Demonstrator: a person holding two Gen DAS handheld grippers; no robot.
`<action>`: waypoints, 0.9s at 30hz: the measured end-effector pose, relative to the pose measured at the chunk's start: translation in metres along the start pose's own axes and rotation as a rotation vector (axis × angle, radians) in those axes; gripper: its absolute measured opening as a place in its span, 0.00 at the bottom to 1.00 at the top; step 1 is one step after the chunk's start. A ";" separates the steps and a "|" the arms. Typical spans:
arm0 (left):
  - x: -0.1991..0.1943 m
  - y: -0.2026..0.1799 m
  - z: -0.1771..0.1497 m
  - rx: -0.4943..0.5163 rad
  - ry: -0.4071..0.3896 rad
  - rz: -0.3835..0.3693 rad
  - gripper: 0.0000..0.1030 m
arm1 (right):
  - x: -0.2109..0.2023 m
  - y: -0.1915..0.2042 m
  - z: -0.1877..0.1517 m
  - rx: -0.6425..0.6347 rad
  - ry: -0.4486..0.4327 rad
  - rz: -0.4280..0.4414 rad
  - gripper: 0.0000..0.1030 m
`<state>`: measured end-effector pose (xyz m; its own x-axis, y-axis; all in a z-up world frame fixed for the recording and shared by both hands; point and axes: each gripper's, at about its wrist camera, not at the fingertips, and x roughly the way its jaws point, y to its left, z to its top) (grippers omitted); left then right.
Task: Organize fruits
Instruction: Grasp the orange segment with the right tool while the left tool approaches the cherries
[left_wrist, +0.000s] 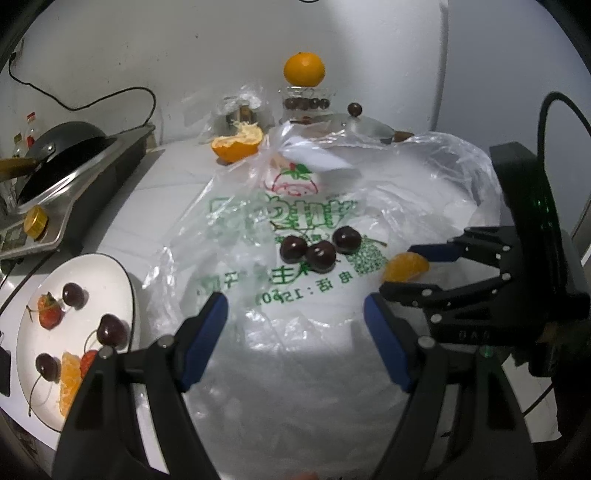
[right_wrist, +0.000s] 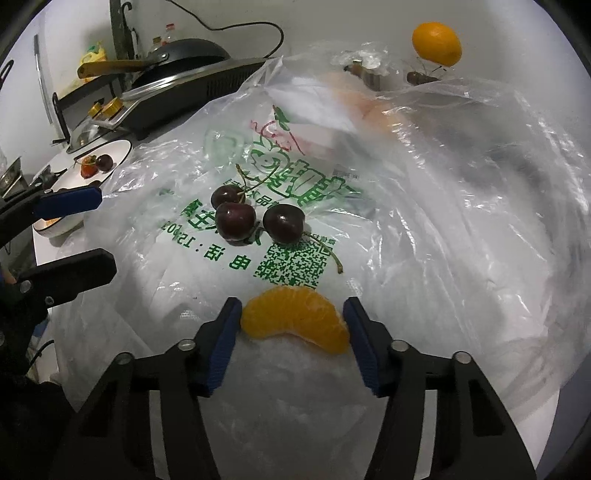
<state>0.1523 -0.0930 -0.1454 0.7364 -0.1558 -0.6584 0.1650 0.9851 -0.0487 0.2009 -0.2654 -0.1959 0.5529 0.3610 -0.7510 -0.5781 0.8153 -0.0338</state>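
Orange segment (right_wrist: 295, 317), soft and easily burst, lies on the plastic bag (right_wrist: 443, 221) between the right gripper (right_wrist: 293, 345) pads, apparently touching both ends, best squeezed lightly; the left gripper (left_wrist: 295, 339) gapes empty.

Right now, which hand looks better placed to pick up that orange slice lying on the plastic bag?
The right gripper: its blue pads sit either side of the orange segment. The left gripper hangs open over bare bag.

Both the left gripper (left_wrist: 295, 339) and right gripper (right_wrist: 291, 347) had black linkage arms. Blue ribbed pads (right_wrist: 221, 350) lined the fingers. Silver screws (right_wrist: 399, 346) dotted the joints.
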 end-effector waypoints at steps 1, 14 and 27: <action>-0.001 -0.001 0.000 0.003 -0.002 0.000 0.75 | -0.002 -0.001 0.000 0.005 -0.005 0.002 0.56; -0.002 -0.010 0.009 0.045 -0.012 0.019 0.75 | -0.028 -0.007 0.006 0.043 -0.089 0.057 0.55; 0.027 -0.025 0.024 0.131 0.001 0.008 0.75 | -0.039 -0.022 0.012 0.079 -0.152 0.073 0.55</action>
<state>0.1841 -0.1235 -0.1436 0.7371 -0.1481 -0.6594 0.2439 0.9682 0.0552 0.1992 -0.2917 -0.1575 0.5990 0.4800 -0.6409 -0.5746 0.8151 0.0733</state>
